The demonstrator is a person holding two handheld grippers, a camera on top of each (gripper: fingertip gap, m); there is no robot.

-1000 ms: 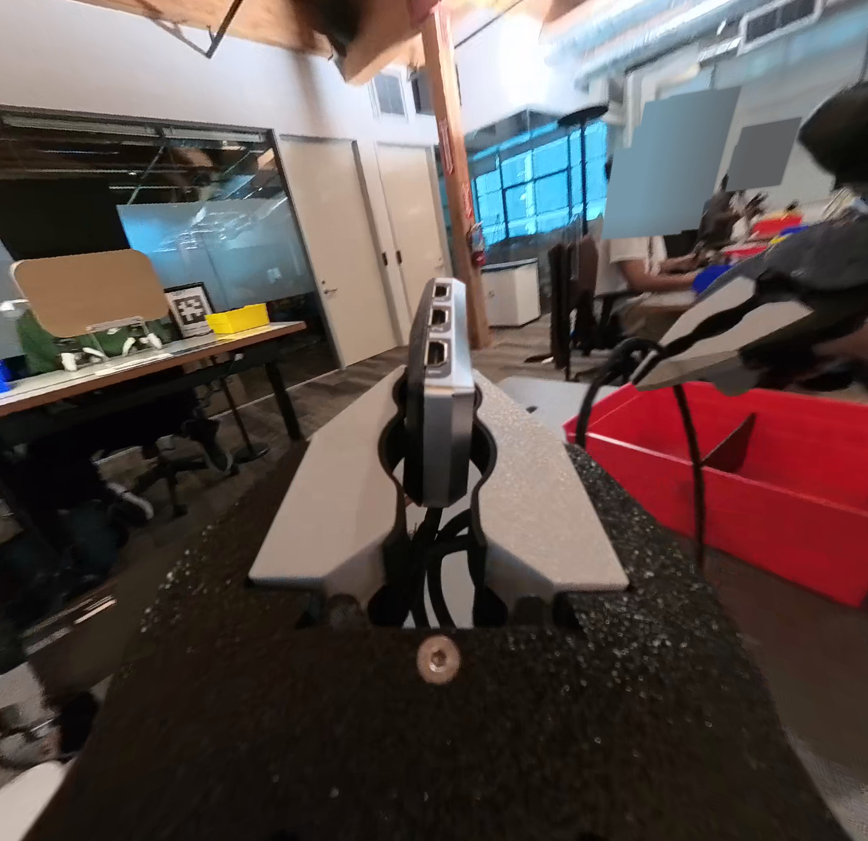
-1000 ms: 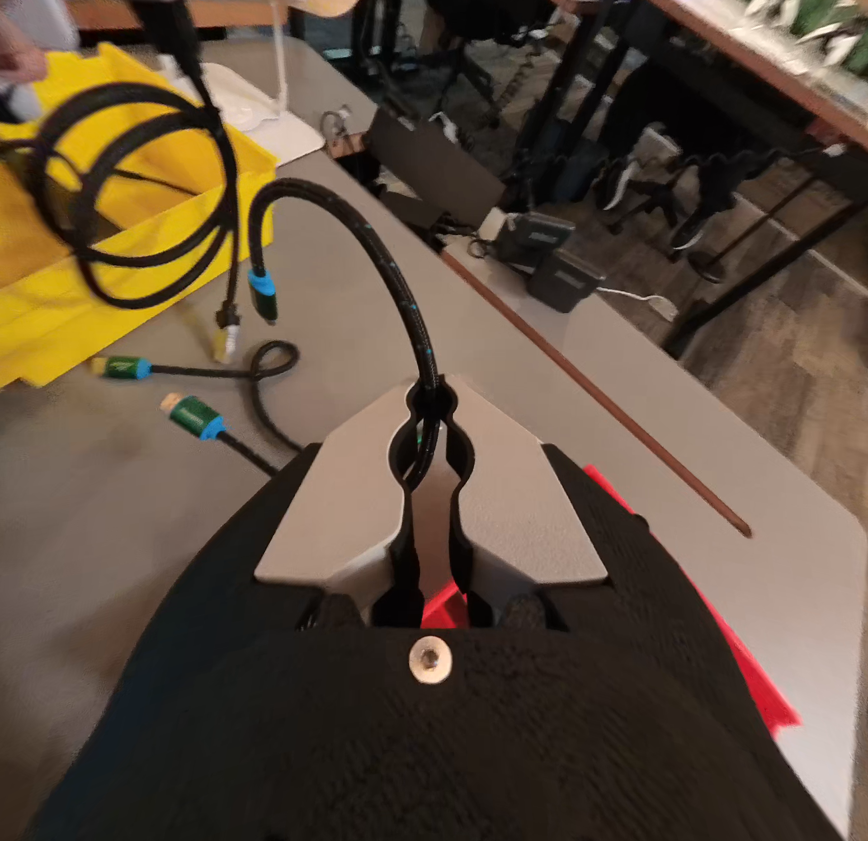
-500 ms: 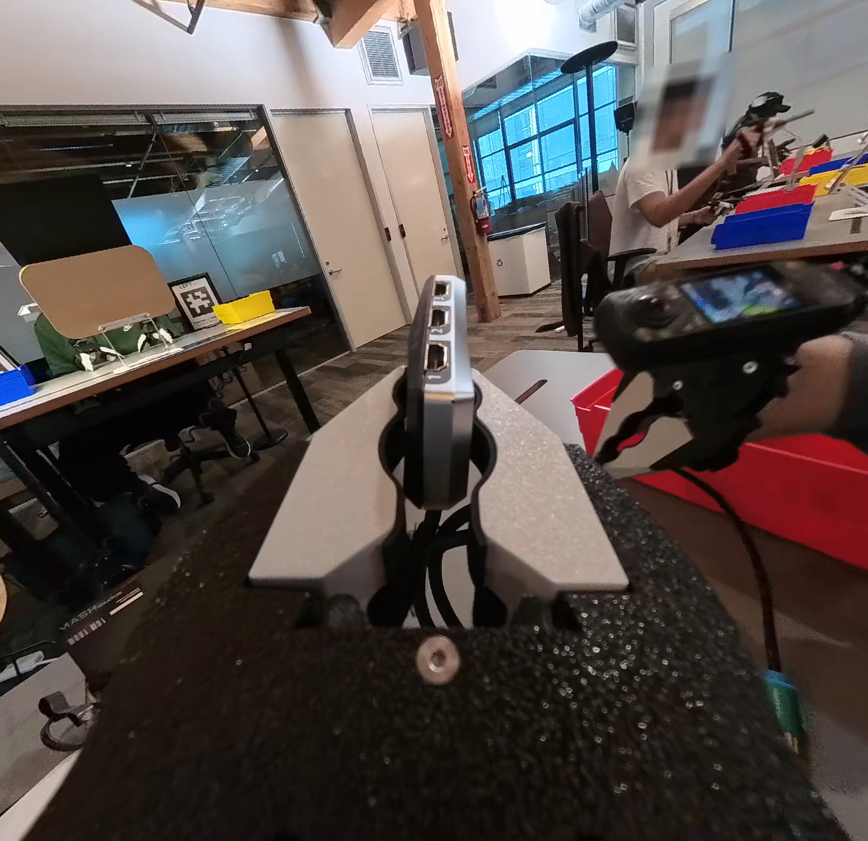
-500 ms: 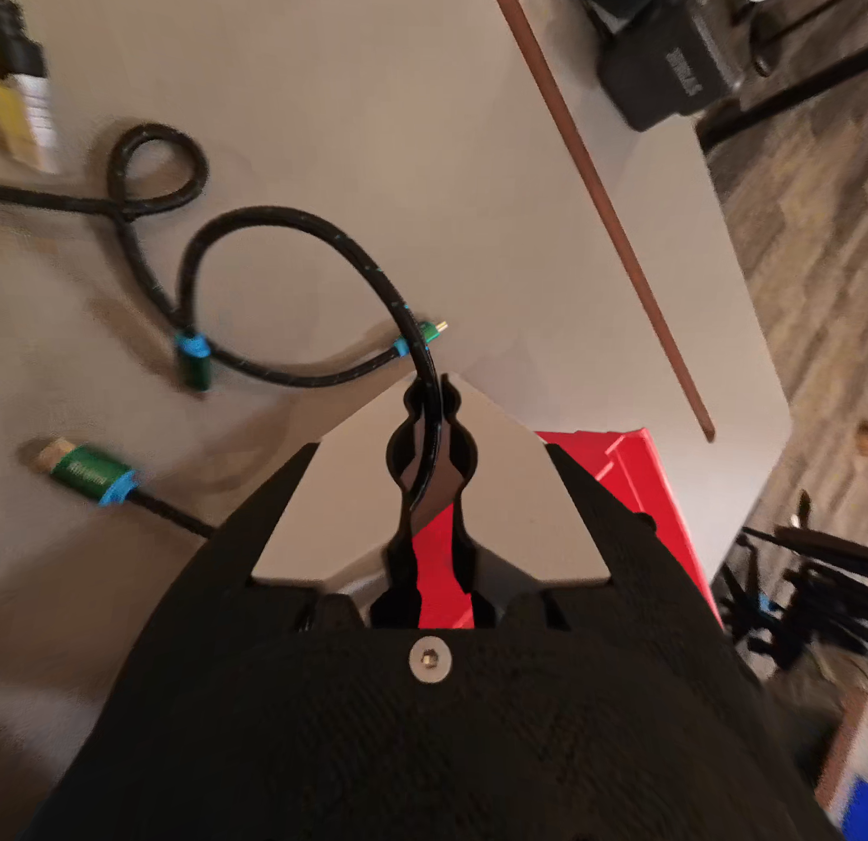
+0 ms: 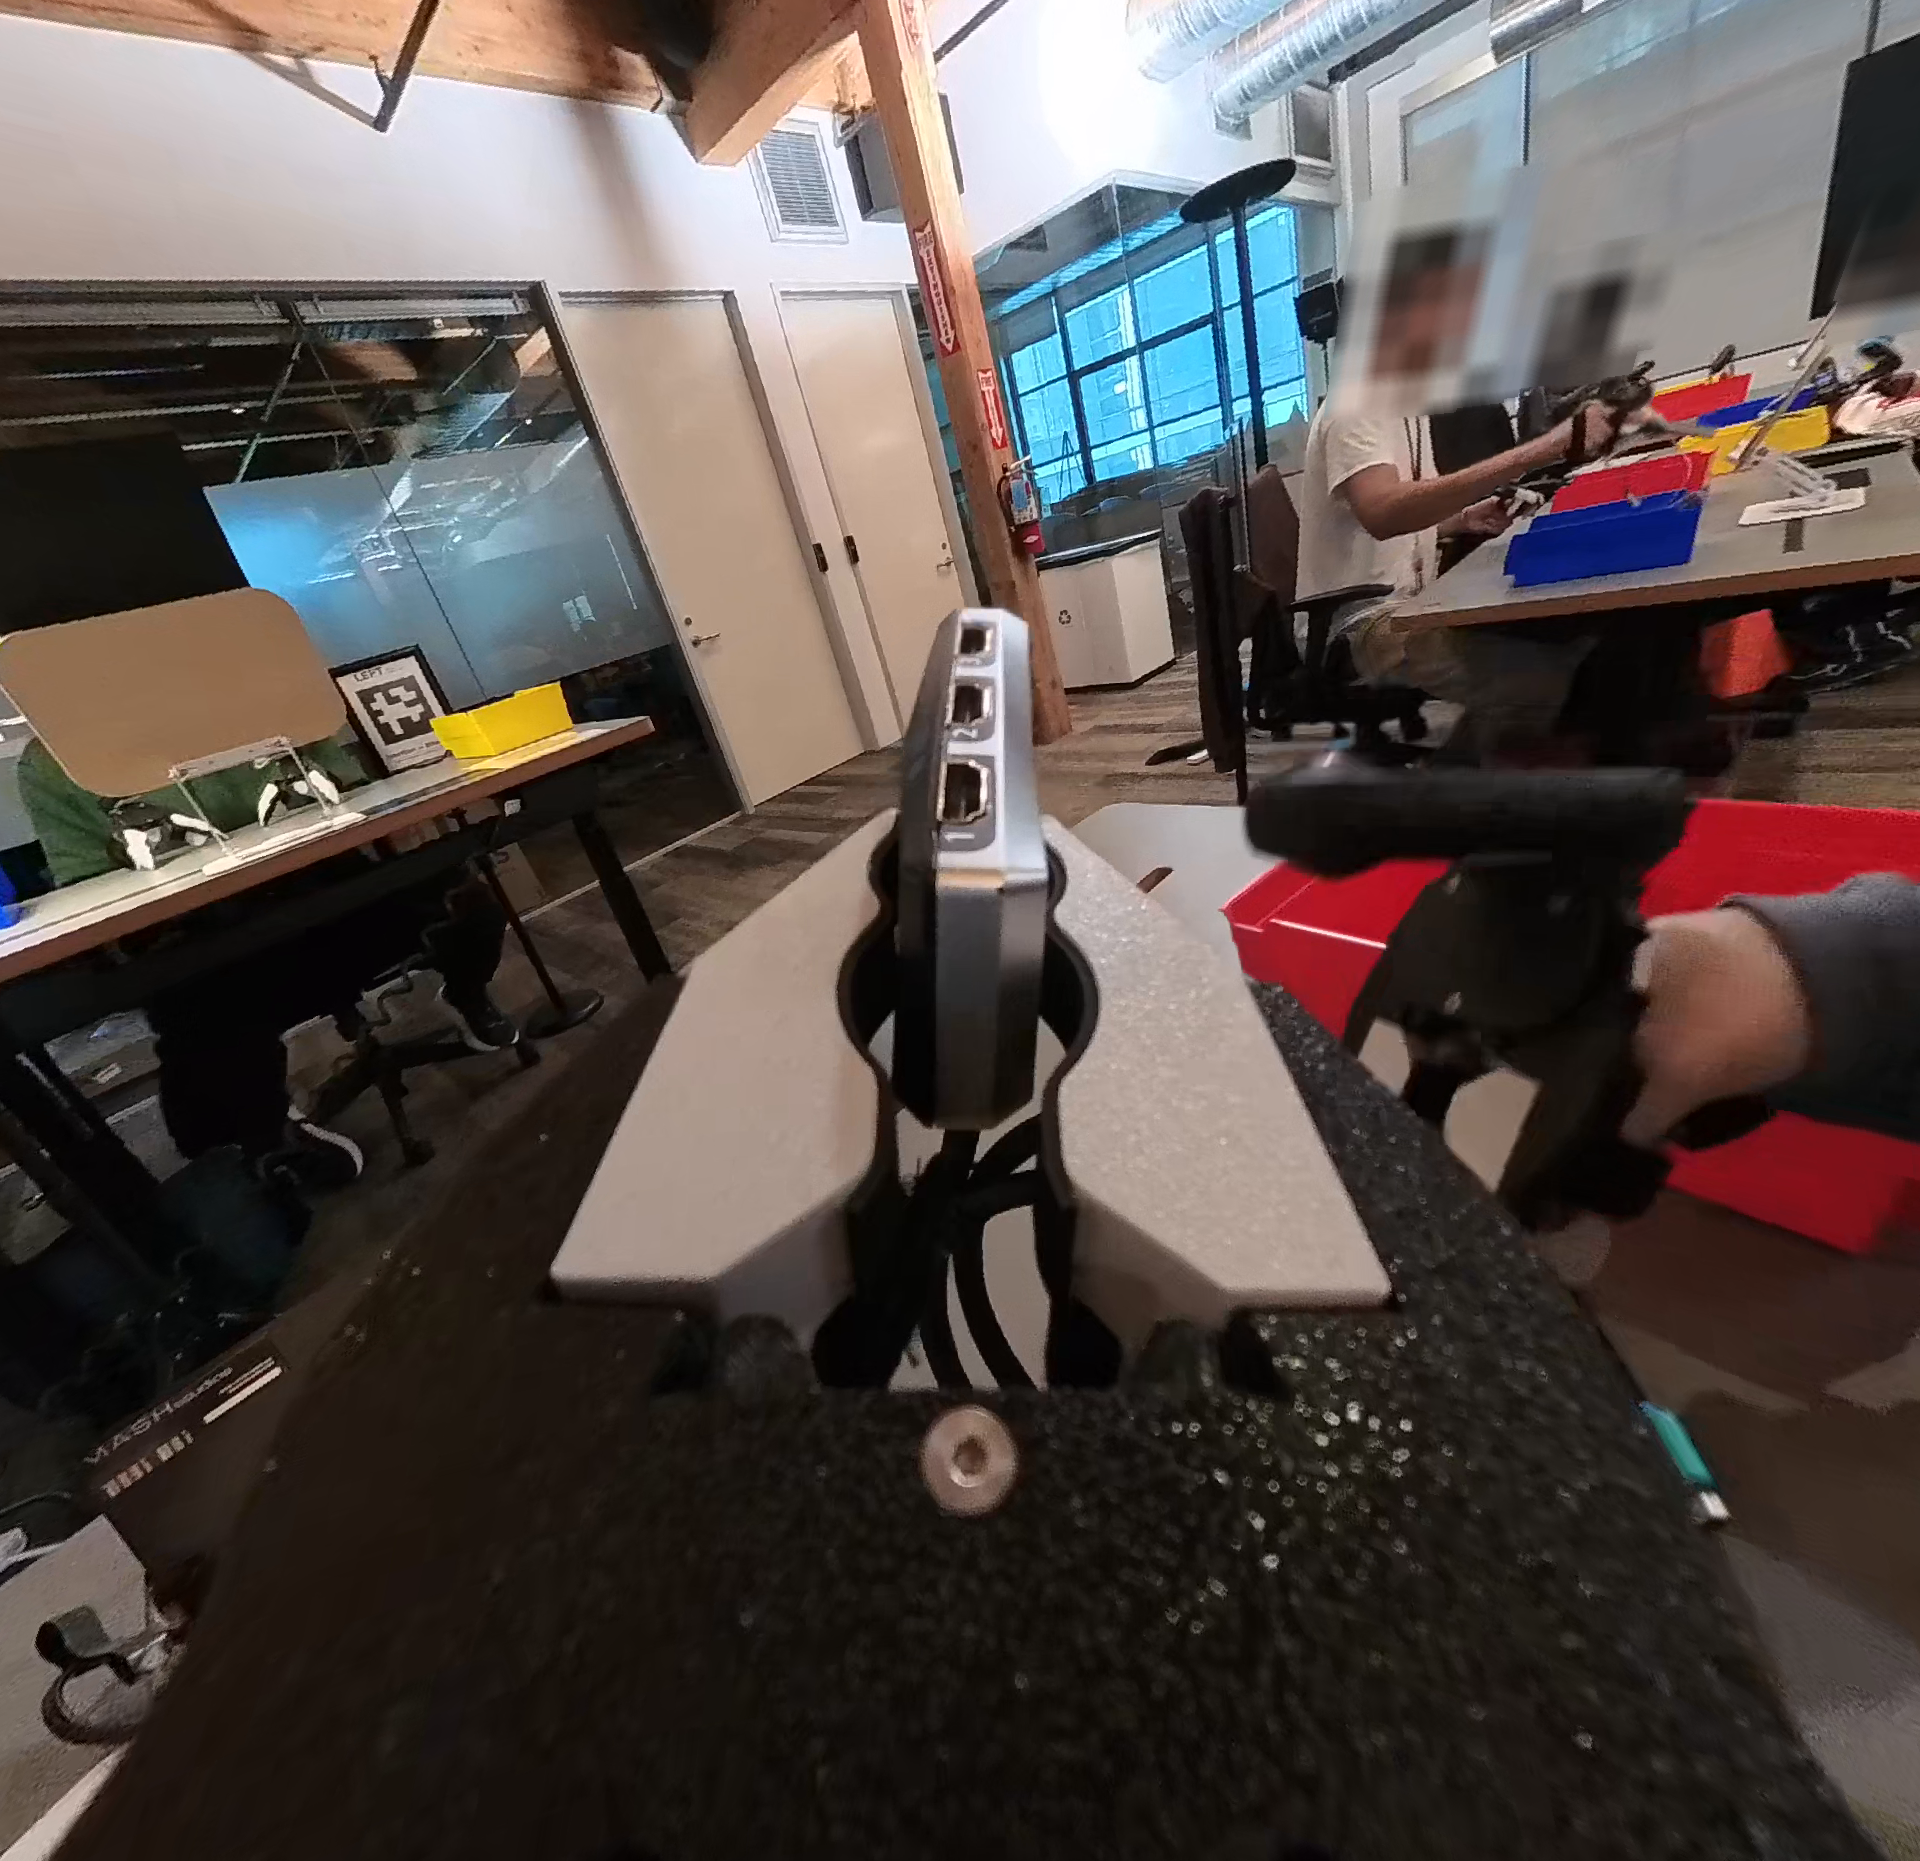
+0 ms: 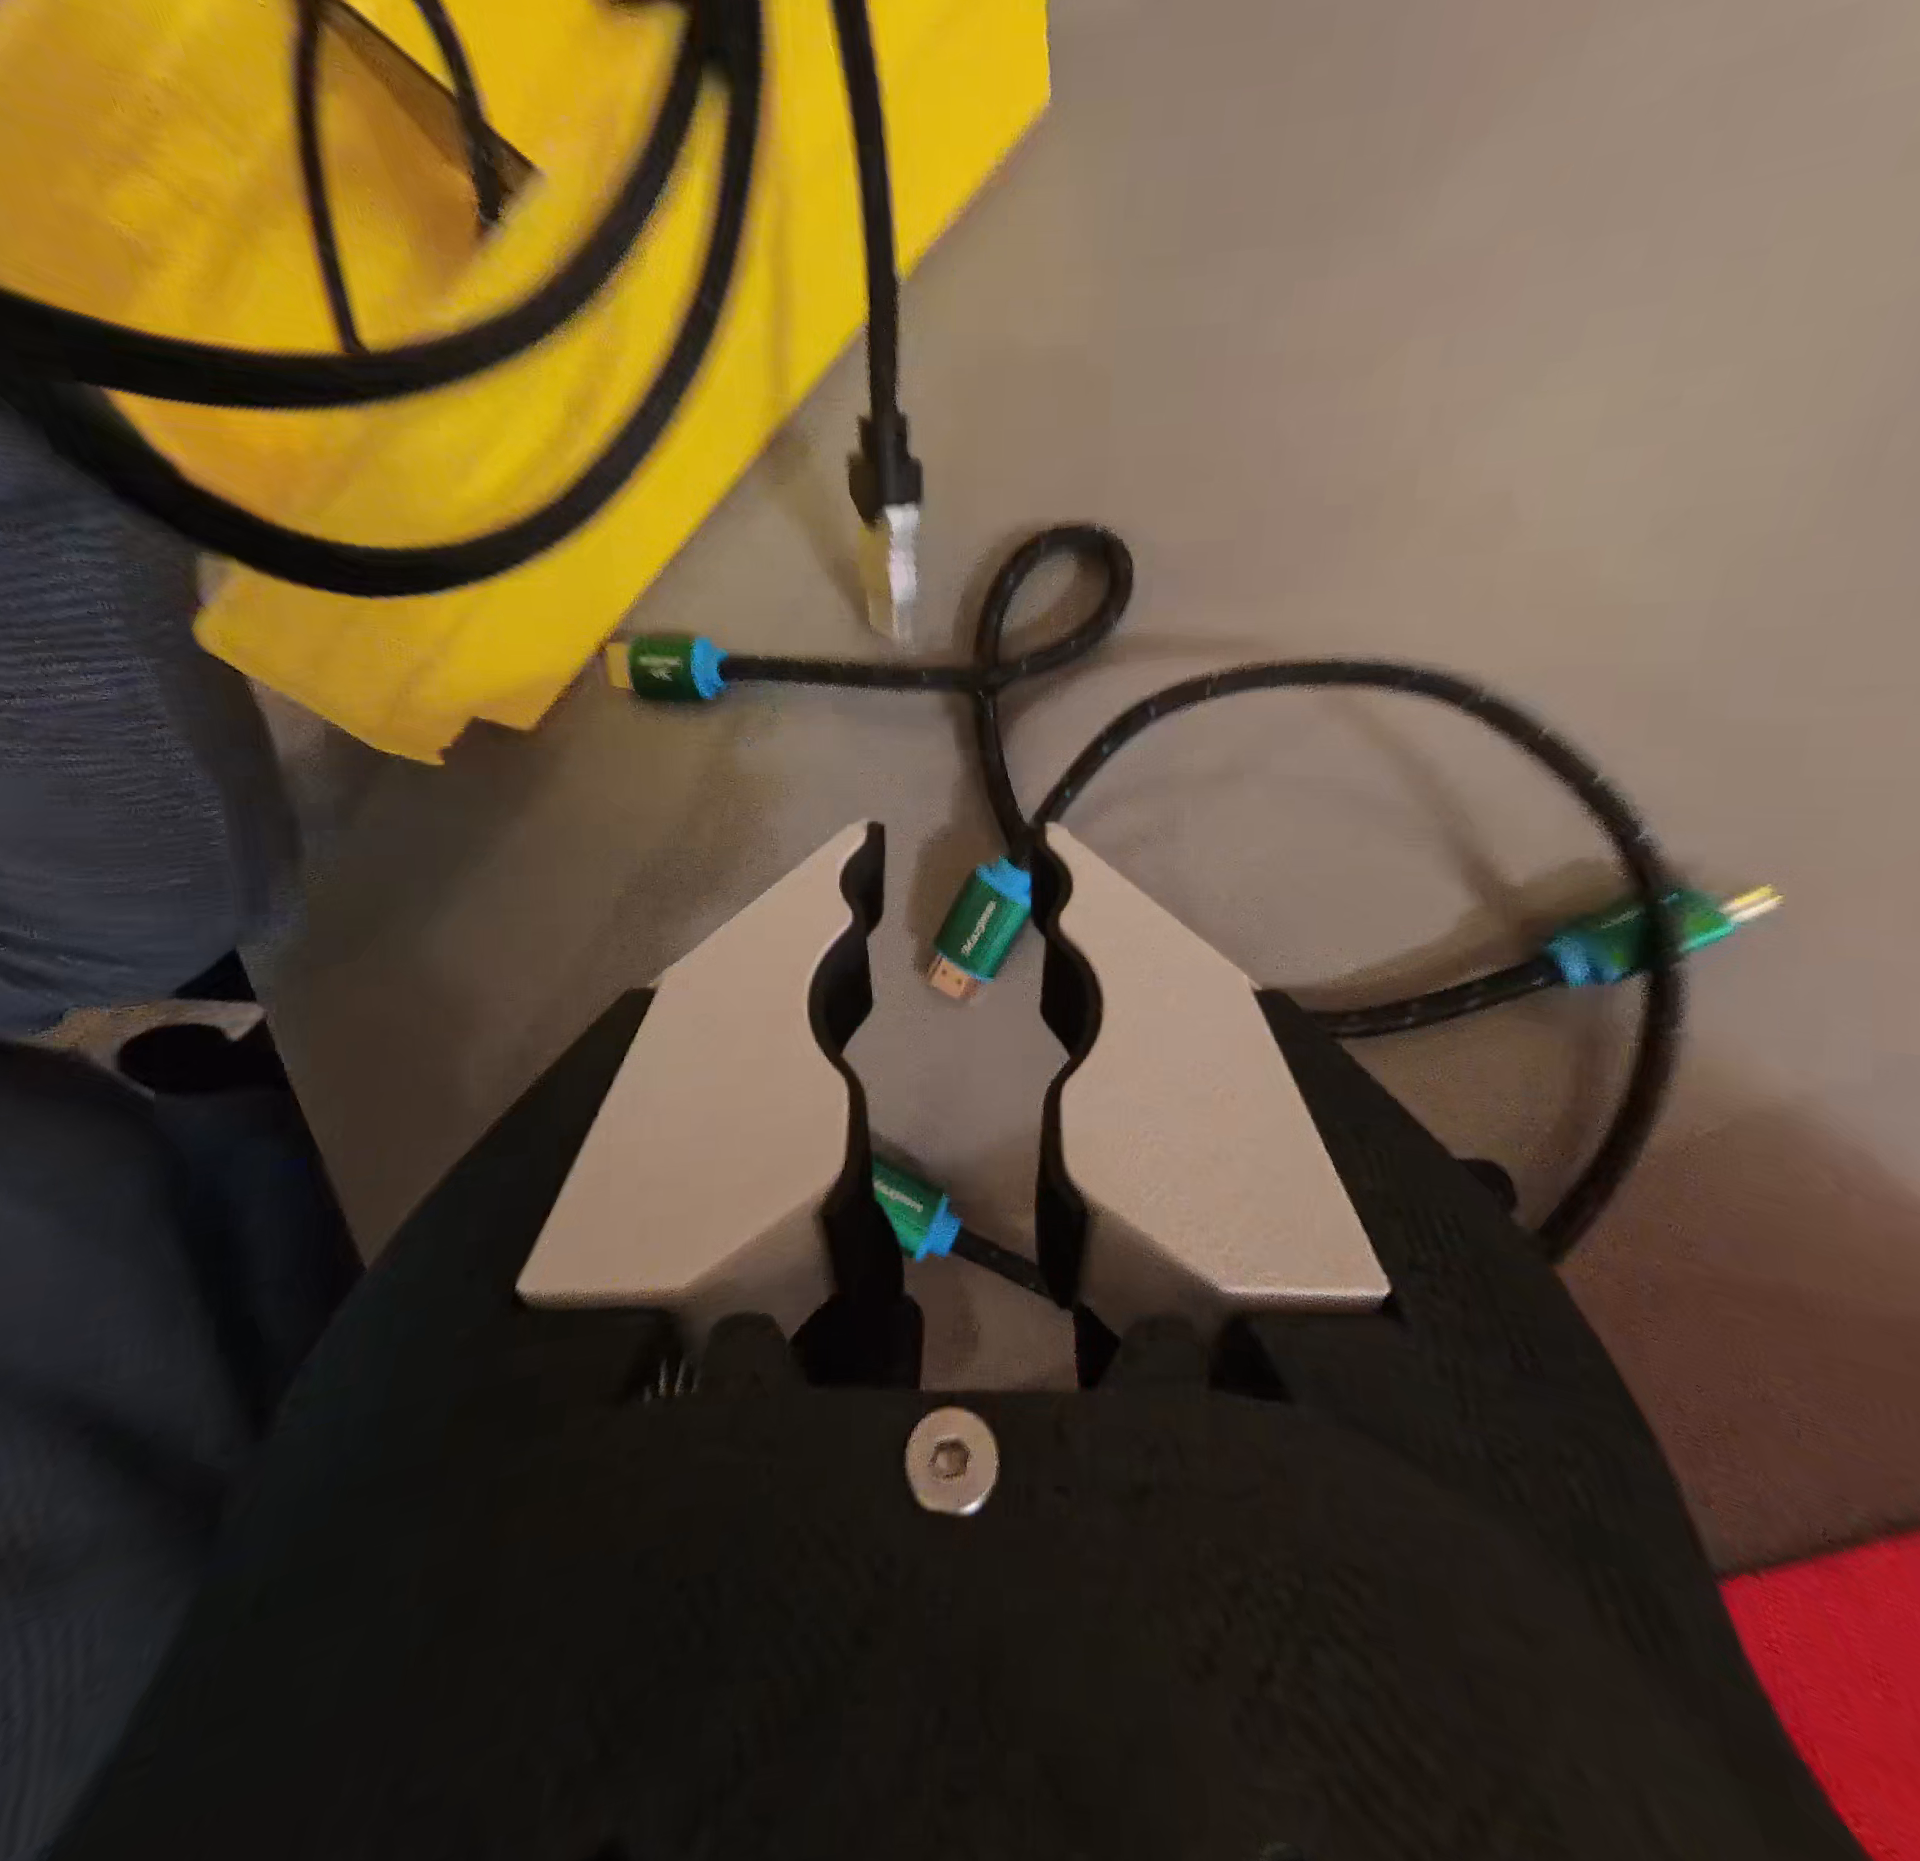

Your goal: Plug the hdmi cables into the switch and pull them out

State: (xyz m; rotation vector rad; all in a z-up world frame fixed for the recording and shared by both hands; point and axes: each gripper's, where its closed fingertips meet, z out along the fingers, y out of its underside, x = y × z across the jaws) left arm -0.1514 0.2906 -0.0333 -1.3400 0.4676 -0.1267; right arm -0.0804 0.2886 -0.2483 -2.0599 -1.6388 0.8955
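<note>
The switch [image 5: 971, 876] — a slim grey box — stands upright on its narrow edge between the jaws of the left gripper [image 5: 971, 938], which are pressed against its two flat sides. Three empty ports run up its front edge, above and beyond the jaw tips. Black cords [image 5: 966, 1219] hang from its lower end, down through the gap behind the jaws.

The right gripper [image 6: 961, 845] points down at the grey counter [image 6: 1455, 357] with its jaws spread and nothing held between them. Straight below that gap lies a green plug with a blue collar [image 6: 982, 923], loose on the counter, its metal tip aimed back toward the gripper body. A second green plug [image 6: 912, 1203] shows farther back in the gap, partly hidden by the left jaw. To the right of the jaws a black braided cable [image 6: 1455, 699] curves in a wide loop and ends in a third green plug [image 6: 1631, 944]. Ahead and to the left of the jaw tips lies a fourth green plug [image 6: 670, 665], just beside a yellow bin [image 6: 520, 461] with black cables draped over it — a black plug with a pale tip [image 6: 891, 523] rests at the bin's edge.

In the left wrist view, the right gripper sits to the right of the jaws, held in a hand [image 5: 1714, 1022], in front of a red bin [image 5: 1309, 938].
</note>
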